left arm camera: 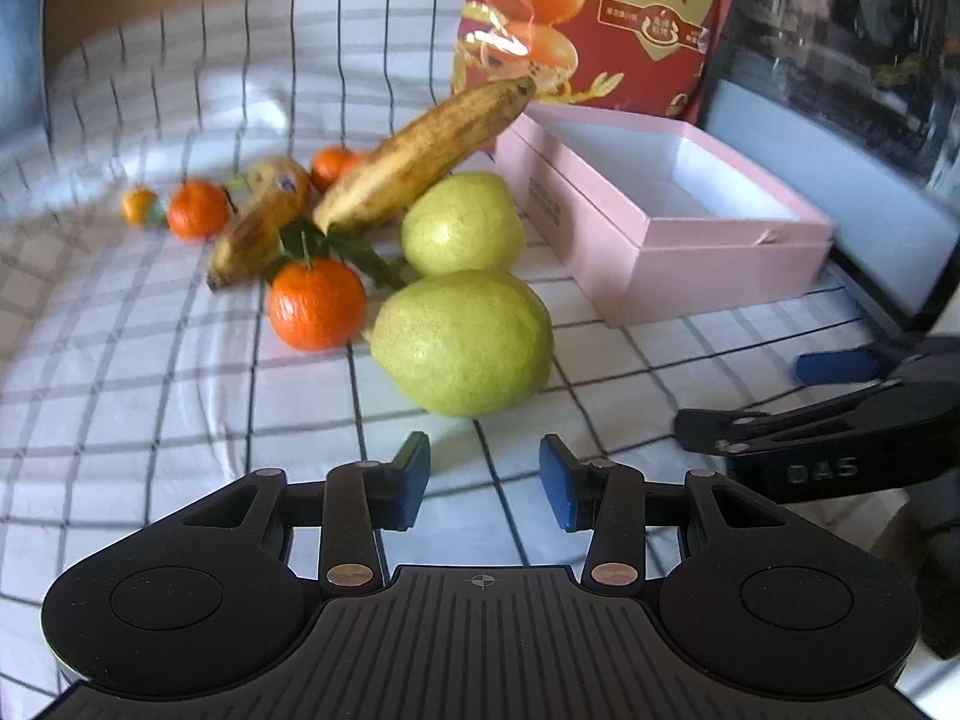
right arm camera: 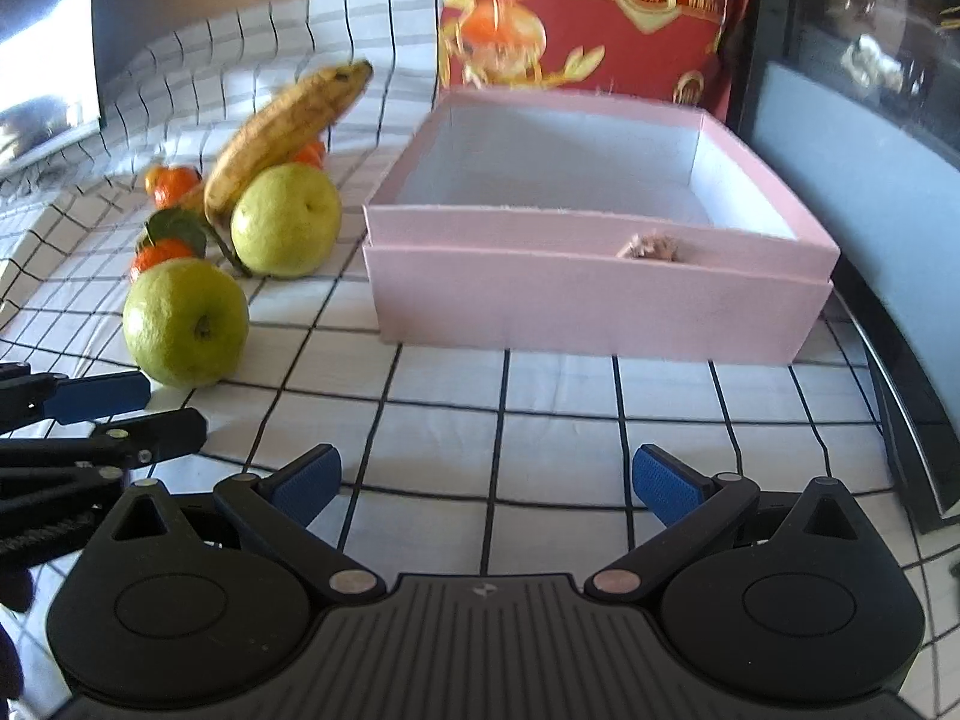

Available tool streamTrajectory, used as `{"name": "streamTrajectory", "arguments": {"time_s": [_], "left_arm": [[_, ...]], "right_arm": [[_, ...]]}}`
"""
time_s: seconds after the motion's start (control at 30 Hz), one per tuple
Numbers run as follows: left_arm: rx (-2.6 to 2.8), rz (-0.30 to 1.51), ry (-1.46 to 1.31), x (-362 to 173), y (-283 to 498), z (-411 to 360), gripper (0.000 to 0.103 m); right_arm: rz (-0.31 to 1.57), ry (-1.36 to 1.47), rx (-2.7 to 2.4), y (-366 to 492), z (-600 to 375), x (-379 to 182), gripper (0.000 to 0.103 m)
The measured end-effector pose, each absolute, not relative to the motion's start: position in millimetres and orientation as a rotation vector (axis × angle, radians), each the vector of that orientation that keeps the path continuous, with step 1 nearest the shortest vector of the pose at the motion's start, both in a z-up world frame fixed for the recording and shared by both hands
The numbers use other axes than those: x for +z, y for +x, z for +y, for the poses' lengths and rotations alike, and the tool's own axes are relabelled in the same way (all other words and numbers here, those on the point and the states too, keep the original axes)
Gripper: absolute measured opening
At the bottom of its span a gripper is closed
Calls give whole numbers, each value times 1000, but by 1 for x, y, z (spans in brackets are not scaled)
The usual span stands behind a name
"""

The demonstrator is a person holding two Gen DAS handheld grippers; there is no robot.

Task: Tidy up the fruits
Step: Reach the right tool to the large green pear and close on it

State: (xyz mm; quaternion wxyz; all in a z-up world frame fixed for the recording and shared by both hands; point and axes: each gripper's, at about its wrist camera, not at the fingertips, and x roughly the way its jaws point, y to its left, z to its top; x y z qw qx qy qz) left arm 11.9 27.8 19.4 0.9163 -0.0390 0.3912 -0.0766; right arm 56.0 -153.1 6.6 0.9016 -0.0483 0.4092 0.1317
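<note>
Here, fruit lies heaped on a checked table [right arm camera: 540,414] beside a pink box [right arm camera: 600,300].

The left gripper [left arm camera: 485,480] hovers just short of the near guava [left arm camera: 462,342], fingers parted and holding nothing; the right gripper [right arm camera: 486,483], fingers spread wide and bare, faces the box. A second guava [left arm camera: 462,222] sits behind the first, a banana [left arm camera: 420,156] leaning over it, and an orange [left arm camera: 316,304] touches the near guava's left side. A red bag [left arm camera: 600,18] stands behind the box.
</note>
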Motion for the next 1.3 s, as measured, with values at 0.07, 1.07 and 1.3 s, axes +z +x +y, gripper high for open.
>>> {"name": "streamTrajectory", "arguments": {"time_s": [0.07, 1.07, 1.3], "left_arm": [[-199, 821, -153, 27, 9, 41, 43], [6, 820, -312, 62, 23, 135, 41], [-78, 806, -258, 63, 32, 111, 41]], "right_arm": [[883, -104, 270, 59, -153, 9, 103], [503, -608, 535, 35, 3, 31, 57], [556, -394, 494, 23, -46, 49, 54]]}}
